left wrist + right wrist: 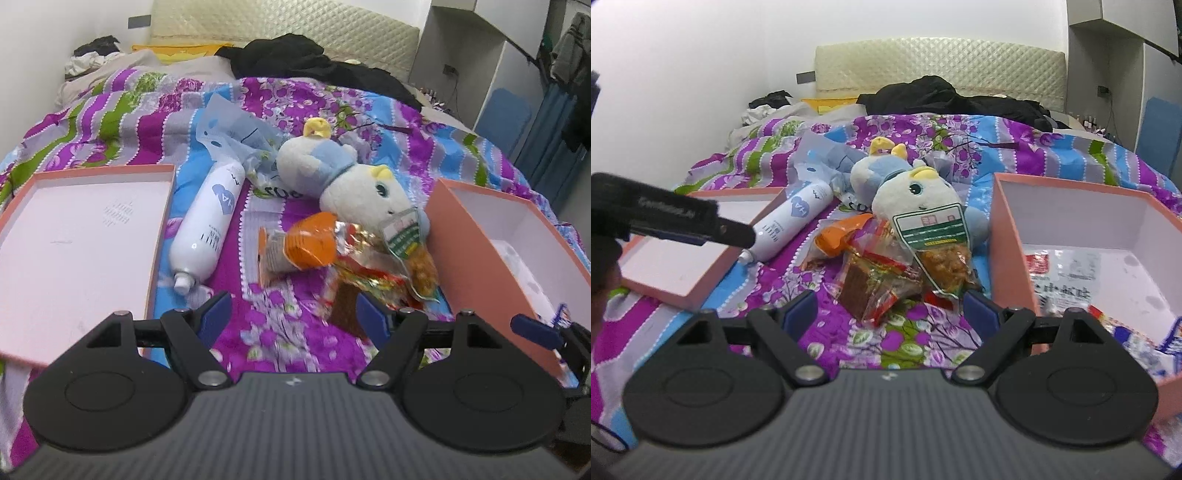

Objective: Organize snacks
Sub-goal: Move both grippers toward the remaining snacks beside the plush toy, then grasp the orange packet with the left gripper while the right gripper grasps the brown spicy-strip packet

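Your left gripper and right gripper both hover over the bed with fingers apart, holding nothing. The snack packets lie heaped against the plush toy, between the pink lid and the pink box. More packets lie inside that box.

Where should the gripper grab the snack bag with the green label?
Probably by the flat bottom edge of the green-label snack bag, coming in from the near side. That sealed edge is thin enough for the open jaws of the right gripper, and it points toward them; the top leans on the plush toy.
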The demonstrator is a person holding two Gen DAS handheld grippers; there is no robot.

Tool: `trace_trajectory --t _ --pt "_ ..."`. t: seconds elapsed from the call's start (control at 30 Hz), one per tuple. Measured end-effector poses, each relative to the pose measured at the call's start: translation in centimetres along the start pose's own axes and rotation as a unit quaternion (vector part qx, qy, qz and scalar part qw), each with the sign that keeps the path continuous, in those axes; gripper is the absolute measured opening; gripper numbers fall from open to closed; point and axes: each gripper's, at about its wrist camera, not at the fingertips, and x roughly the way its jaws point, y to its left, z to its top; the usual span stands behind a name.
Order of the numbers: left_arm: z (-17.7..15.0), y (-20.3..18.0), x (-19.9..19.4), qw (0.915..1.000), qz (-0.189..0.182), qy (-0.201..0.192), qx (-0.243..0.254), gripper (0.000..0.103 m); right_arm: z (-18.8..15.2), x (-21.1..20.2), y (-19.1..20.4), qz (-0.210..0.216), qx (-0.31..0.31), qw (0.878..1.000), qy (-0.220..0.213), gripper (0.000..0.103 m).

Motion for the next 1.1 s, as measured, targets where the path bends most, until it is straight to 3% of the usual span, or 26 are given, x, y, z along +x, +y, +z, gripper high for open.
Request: trace_trajectory --t 0.13,0.2,0.43,0.63,0.73,0.8,0.9,0.97,1.03,1.1 --pt "2.0 0.4 3.5 0.9995 -0.018 0.01 -0.026 0.078 -0.3 3.6 0.2 -0.009 0.006 1.0 0.008 0.087" --pt "3.0 0.5 5.6 0.9991 -0.025 0.012 -0.033 0.084 -0.5 5.4 0.1 -0.011 0.016 1.0 0.014 0.087" --pt "5.3 -0.2 12.5 0.9978 -0.048 0.041 -0.021 0.088 -1.6 9.8 -0.4 0.013 0.06 0.997 0.038 0.086" --pt "5.6 -1.2 17.5 0.9973 -0.014 0.072 0.001 0.088 -2.3 12.4 0.5 0.024 0.084 0.994 0.059 0.086" --pt "5.4 -1.0 18.9 0.9961 -0.023 0.085 -0.006 0.088 -2.3 13.1 0.9 0.028 0.089 0.994 0.062 0.085" --pt "5.3 -1.0 19.1 0.9968 -0.018 0.078 -0.001 0.088 -2.3 13.6 0.9 0.026 0.094 0.993 0.07 0.077" --pt "5.3 -0.7 19.4 0.9962 -0.016 0.085 -0.01 0.086 -2.7 14.0 0.4 0.031 0.122 0.989 0.077 0.073" --pt "5.2 -1.0 19.3 0.9964 -0.004 0.084 0.006 0.075 -2.4 14.0 0.1 0.029 0.127 0.989 0.074 0.064" --pt "5.1 -1.1 19.2 0.9962 0.013 0.084 0.017 0.066 -2.3 13.9 -0.3 0.036 0.135 0.987 0.075 0.049" --pt "5.0 -1.2 19.0 0.9962 0.018 0.081 0.026 0.063 -2.2 13.6 -0.6 0.046 0.143 0.986 0.075 0.037"
